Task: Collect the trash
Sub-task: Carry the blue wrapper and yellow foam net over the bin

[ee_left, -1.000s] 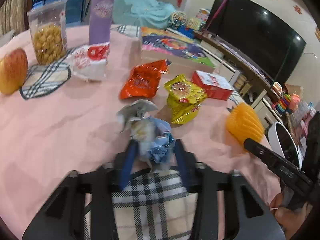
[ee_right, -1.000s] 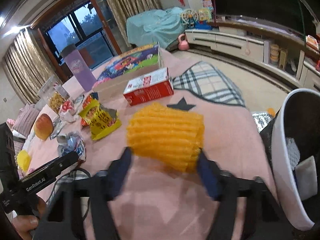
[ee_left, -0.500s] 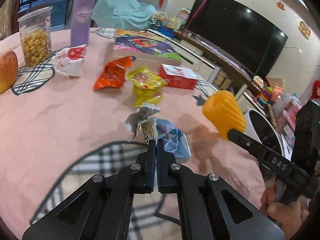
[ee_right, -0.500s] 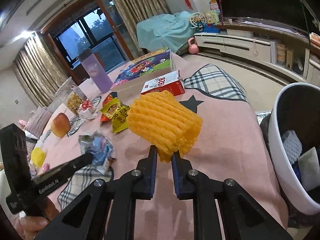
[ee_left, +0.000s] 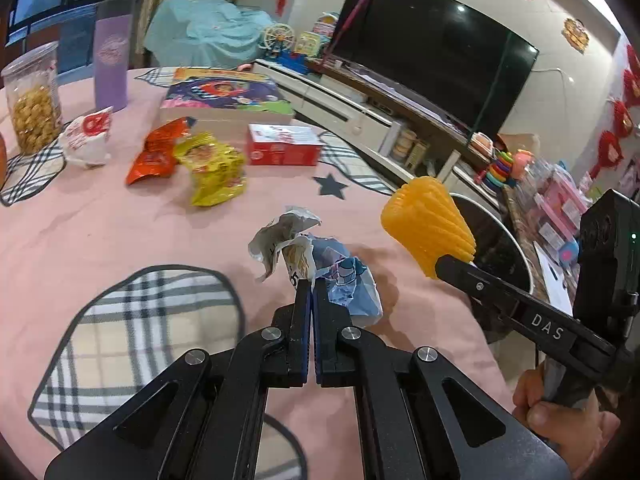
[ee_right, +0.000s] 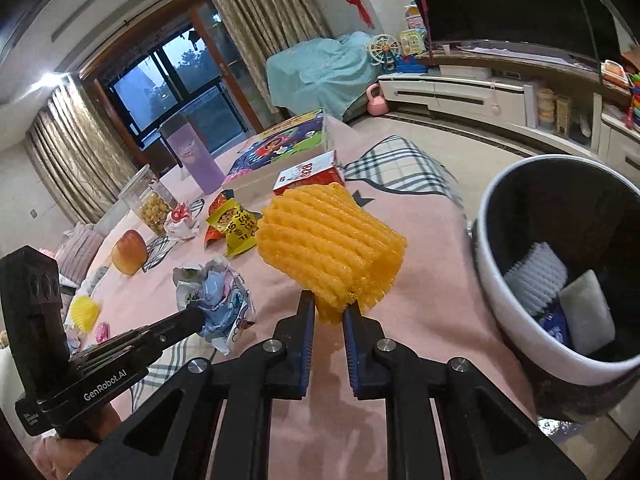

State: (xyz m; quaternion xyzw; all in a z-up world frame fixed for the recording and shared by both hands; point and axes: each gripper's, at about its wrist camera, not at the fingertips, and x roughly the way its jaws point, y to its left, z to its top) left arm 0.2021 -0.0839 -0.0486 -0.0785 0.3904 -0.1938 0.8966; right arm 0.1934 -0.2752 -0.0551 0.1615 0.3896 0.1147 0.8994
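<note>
My left gripper (ee_left: 311,286) is shut on a crumpled blue and silver wrapper (ee_left: 320,264) and holds it above the pink tablecloth (ee_left: 100,236). The wrapper also shows in the right wrist view (ee_right: 216,300), pinched by the left gripper (ee_right: 198,314). My right gripper (ee_right: 329,306) is shut on an orange foam fruit net (ee_right: 328,252), held in the air left of the white trash bin (ee_right: 496,280). The net (ee_left: 428,228) and the right gripper (ee_left: 440,260) show in the left wrist view, in front of the bin (ee_left: 492,248). The bin holds a white foam net (ee_right: 538,276) and other trash.
On the table lie a yellow snack bag (ee_left: 214,168), an orange snack bag (ee_left: 156,152), a white and red wrapper (ee_left: 86,140), a red box (ee_left: 282,144), a game box (ee_left: 224,94), a purple bottle (ee_left: 112,52), a snack jar (ee_left: 32,96) and a peach (ee_right: 128,252).
Both grippers have risen and swung right toward the bin, carrying the wrapper and the orange net. A second ago both stood wide around their items; they have since shut on them.
</note>
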